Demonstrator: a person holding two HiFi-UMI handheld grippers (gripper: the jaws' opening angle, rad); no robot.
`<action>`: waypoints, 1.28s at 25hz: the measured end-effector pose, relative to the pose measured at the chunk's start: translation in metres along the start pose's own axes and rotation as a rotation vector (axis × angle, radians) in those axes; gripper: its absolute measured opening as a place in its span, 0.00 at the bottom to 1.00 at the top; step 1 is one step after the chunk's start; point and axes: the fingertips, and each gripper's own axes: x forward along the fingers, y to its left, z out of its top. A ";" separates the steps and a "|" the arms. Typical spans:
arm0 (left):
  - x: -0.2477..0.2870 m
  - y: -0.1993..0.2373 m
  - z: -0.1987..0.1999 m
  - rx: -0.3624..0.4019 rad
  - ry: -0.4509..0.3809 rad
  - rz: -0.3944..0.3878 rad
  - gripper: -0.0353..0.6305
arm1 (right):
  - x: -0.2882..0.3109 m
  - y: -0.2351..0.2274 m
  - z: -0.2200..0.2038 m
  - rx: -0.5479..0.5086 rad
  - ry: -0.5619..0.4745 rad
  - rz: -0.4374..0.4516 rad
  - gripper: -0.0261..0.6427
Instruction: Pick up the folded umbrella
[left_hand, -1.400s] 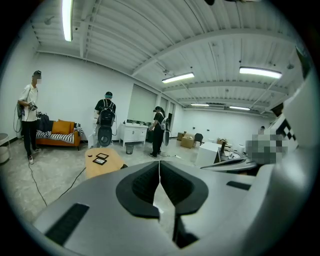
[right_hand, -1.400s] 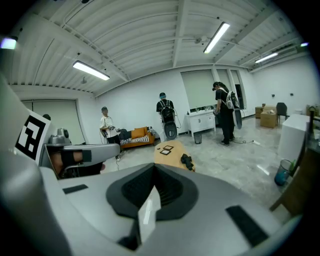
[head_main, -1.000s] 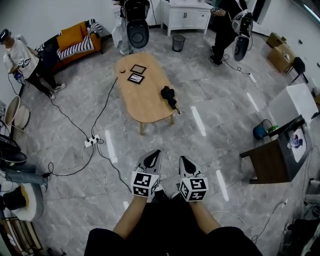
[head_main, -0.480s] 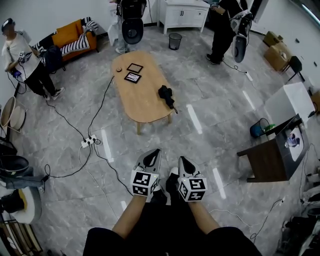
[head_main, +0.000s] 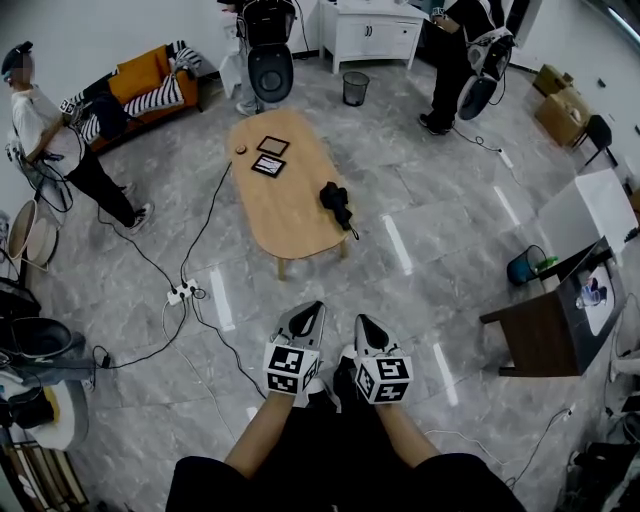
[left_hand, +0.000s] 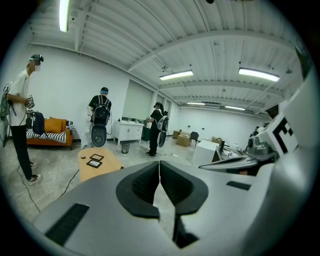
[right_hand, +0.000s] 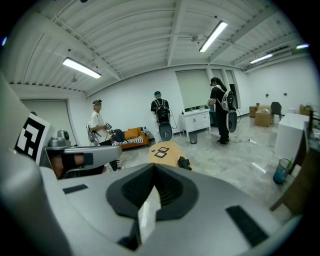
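One folded umbrella (head_main: 338, 203), two black tablets (head_main: 273, 146) (head_main: 267, 166), one worktop (head_main: 290, 220), three people (head_main: 60, 150) (head_main: 268, 50) (head_main: 455, 60), one bin (head_main: 355, 88), two hand-held grippers (head_main: 308, 312) (head_main: 363, 322).

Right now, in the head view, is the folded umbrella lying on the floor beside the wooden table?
No, the folded umbrella lies on the wooden table, near its right edge.
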 end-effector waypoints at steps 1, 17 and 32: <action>0.006 0.001 0.002 0.000 0.001 0.002 0.08 | 0.005 -0.004 0.003 0.003 0.003 0.004 0.05; 0.105 0.015 0.045 0.002 0.009 0.079 0.08 | 0.079 -0.076 0.063 0.010 -0.001 0.078 0.05; 0.142 0.013 0.052 -0.004 0.033 0.132 0.08 | 0.101 -0.113 0.071 0.032 0.023 0.119 0.05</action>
